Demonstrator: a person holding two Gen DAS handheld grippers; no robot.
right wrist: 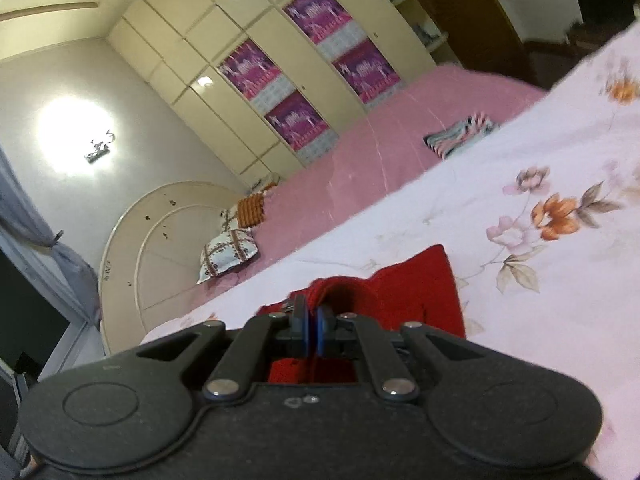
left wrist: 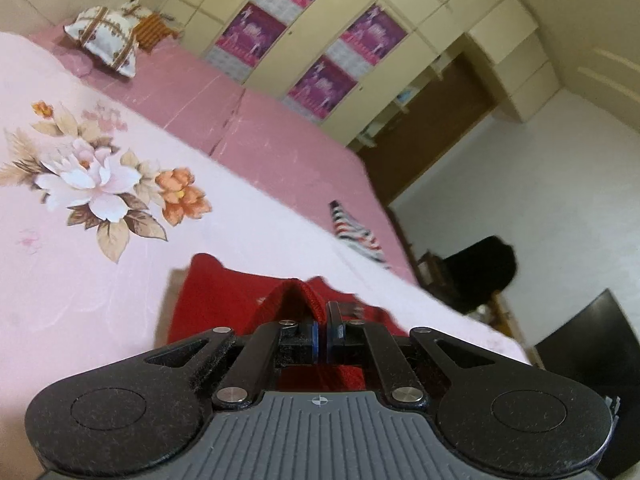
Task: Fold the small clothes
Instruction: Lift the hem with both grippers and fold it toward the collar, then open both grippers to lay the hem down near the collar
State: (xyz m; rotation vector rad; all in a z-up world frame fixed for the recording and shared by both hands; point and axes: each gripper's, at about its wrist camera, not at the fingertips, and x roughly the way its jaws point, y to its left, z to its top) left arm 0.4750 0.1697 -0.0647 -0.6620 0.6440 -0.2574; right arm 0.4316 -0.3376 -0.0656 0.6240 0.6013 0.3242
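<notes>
A small red garment [left wrist: 224, 296] lies on the pale floral sheet [left wrist: 80, 240] of a bed. My left gripper [left wrist: 322, 332] is shut on a raised edge of the red garment, which arches up between its jaws. In the right wrist view the same red garment [right wrist: 416, 284] lies on the sheet [right wrist: 520, 160], and my right gripper [right wrist: 311, 330] is shut on another raised edge of it. A folded striped garment [left wrist: 356, 232] lies farther away near the bed's edge; it also shows in the right wrist view [right wrist: 460, 134].
Pink bedcover [left wrist: 240, 112] runs beyond the sheet. Patterned pillows [left wrist: 108, 40] lie near the headboard [right wrist: 160, 240]. A cream wardrobe with purple posters [left wrist: 320, 40] stands behind the bed. A dark chair with black cloth [left wrist: 476, 276] stands beside the bed.
</notes>
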